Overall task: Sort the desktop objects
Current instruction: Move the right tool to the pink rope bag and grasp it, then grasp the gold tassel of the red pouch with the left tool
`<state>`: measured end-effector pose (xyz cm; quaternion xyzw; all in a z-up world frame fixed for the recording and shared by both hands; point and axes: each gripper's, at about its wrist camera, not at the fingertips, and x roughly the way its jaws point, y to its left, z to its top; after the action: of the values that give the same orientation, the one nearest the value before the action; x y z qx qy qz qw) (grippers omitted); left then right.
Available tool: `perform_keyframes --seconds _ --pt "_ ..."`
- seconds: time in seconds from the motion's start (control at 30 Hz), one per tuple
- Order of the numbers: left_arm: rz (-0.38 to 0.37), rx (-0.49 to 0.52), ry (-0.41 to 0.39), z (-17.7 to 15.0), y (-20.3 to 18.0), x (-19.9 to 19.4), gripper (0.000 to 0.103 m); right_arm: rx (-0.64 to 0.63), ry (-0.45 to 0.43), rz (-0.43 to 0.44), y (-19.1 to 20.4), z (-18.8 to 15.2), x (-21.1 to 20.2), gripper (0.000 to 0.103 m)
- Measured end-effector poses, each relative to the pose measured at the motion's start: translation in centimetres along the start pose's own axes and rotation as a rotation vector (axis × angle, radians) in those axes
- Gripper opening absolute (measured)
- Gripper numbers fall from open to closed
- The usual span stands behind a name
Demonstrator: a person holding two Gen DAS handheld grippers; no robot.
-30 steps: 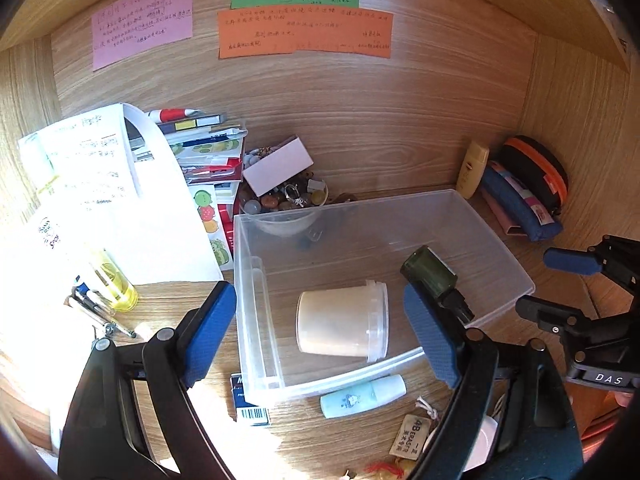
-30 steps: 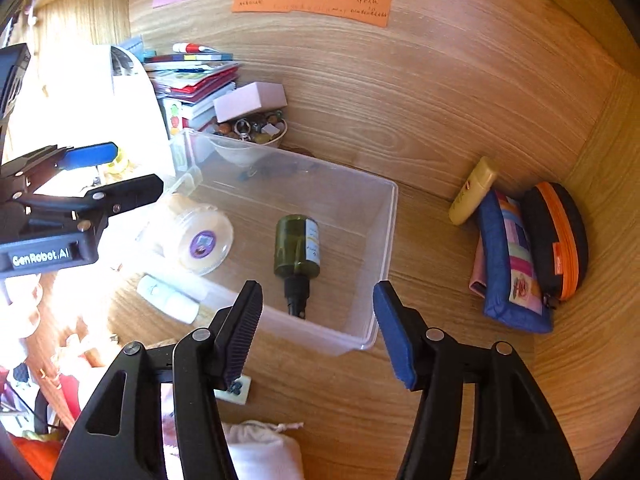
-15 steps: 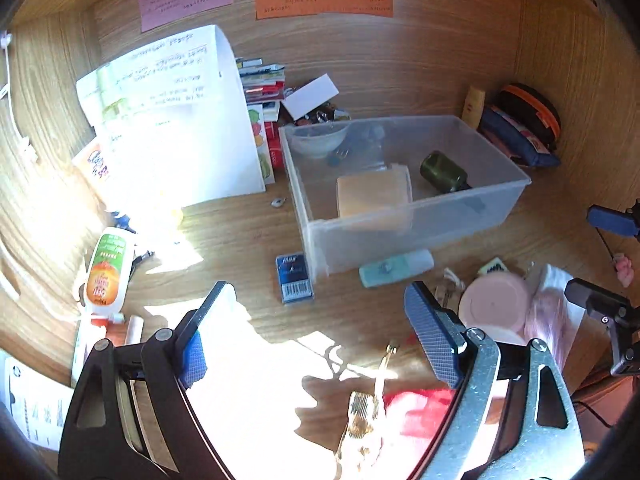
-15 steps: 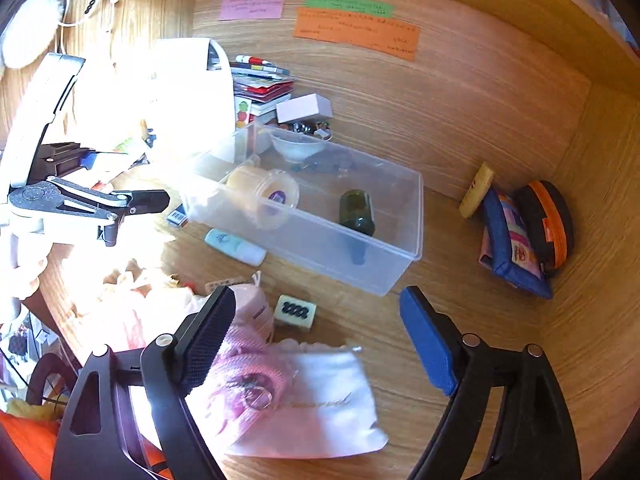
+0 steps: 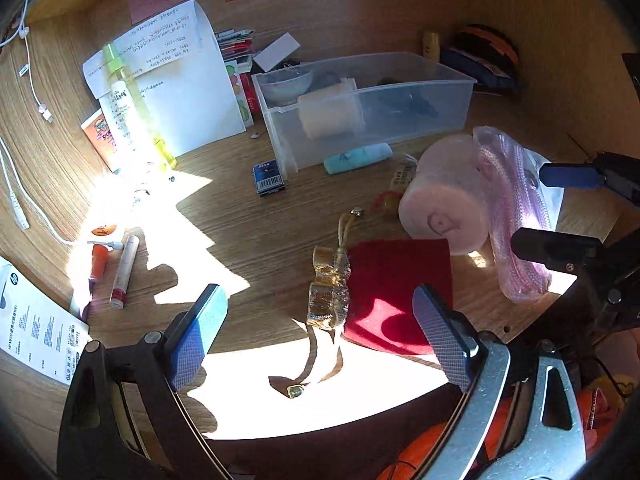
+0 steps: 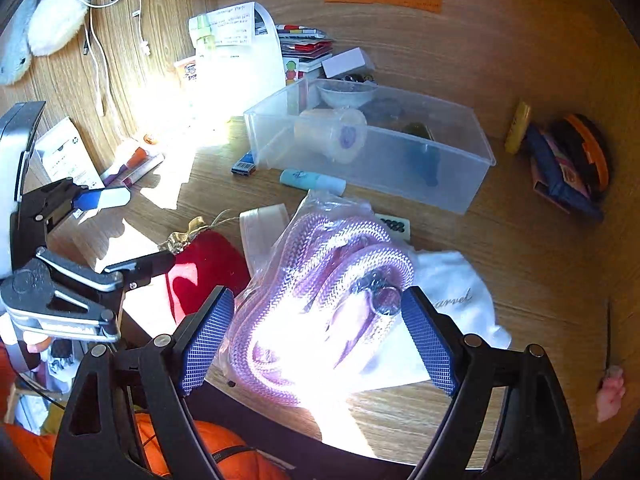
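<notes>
Between the right gripper (image 6: pixel 316 340) pads, 12 o'clock: bagged pink cord (image 6: pixel 320 304), long axis 1–7 o'clock, ungripped. Left gripper (image 5: pixel 320 336) nearer red pouch (image 5: pixel 396 292), 1 o'clock. Both jaws just widened, released.

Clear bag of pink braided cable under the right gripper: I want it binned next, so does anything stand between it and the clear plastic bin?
Yes: a mint-green tube and a small dotted tile lie on the wood between bag and bin.

Wood-grain desk (image 5: pixel 248 236) and back wall (image 6: pixel 460 48) (3 sticky notes), harsh sunlight patches.
</notes>
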<state>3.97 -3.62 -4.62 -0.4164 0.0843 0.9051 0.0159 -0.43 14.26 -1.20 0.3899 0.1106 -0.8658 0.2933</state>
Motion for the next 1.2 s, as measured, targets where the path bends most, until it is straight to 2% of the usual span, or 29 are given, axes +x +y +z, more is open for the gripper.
perform_keyframes --seconds 0.17,0.4,0.67,0.83,0.93,1.0,1.03,1.1,1.2 --pt "-0.013 0.046 0.028 -0.7 -1.6 1.1 0.095 -0.022 0.004 -0.053 0.3 -0.9 1.1 0.089" --pt "0.005 0.092 0.036 0.1 -2.5 2.7 0.096 0.036 0.035 -0.005 -1.1 -0.4 2.3 0.095" --pt "-0.040 0.057 0.034 0.8 -2.2 3.7 0.099 0.005 0.036 -0.028 -0.2 0.0 3.1 0.102" --pt "-0.056 0.043 0.013 0.7 -2.0 3.7 0.100 -0.020 0.007 -0.069 0.2 -0.1 3.6 0.098" --pt "-0.091 0.013 0.011 0.5 -1.5 3.9 0.100 -0.027 -0.004 -0.077 0.1 -0.1 3.4 0.087" --pt "-0.111 0.007 -0.003 0.4 -1.2 3.9 0.093 -0.030 -0.006 -0.062 -0.1 -0.2 3.1 0.074" --pt "-0.110 0.002 -0.014 0.4 -1.0 3.8 0.088 -0.024 -0.002 -0.043 -0.3 -0.1 3.0 0.072" --pt "-0.111 -0.015 -0.023 0.3 -0.4 3.6 0.066 -0.012 0.001 -0.023 -0.7 -0.1 2.8 0.066" --pt "-0.114 -0.045 -0.016 0.3 0.7 3.6 0.040 0.002 0.013 0.012 -1.4 0.0 2.5 0.060"
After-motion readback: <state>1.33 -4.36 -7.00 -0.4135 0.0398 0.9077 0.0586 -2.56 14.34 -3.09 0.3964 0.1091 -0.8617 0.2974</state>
